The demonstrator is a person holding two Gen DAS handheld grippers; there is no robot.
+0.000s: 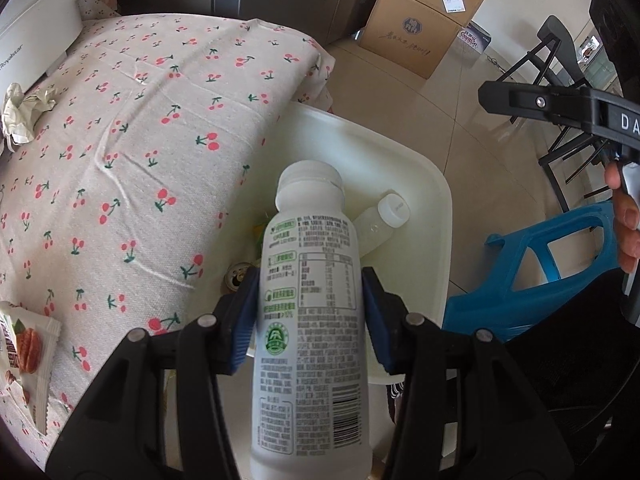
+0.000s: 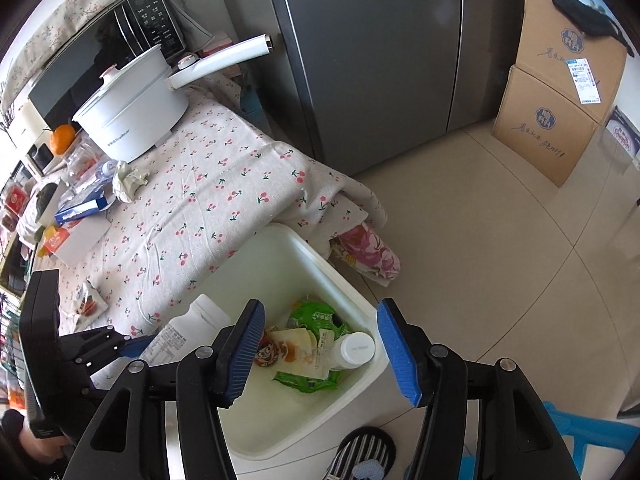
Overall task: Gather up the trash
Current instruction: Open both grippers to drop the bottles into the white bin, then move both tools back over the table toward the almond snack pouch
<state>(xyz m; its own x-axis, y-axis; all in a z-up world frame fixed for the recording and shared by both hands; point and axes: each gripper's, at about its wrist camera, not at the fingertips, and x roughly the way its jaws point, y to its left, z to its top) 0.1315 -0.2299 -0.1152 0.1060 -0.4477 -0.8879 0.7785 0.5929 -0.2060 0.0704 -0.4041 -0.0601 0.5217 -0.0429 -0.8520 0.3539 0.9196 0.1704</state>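
My left gripper is shut on a white plastic bottle with a printed label, held over the white trash bin beside the table. The same bottle shows in the right wrist view at the bin's left rim. Inside the bin lie a small capped bottle, green wrappers and other packets. My right gripper is open and empty above the bin. A crumpled tissue and a snack packet lie on the cherry-print tablecloth.
A white pot, a microwave, an orange and boxes crowd the table's far end. A grey fridge and stacked cardboard boxes stand behind. A blue stool stands right of the bin. A slipper is on the floor.
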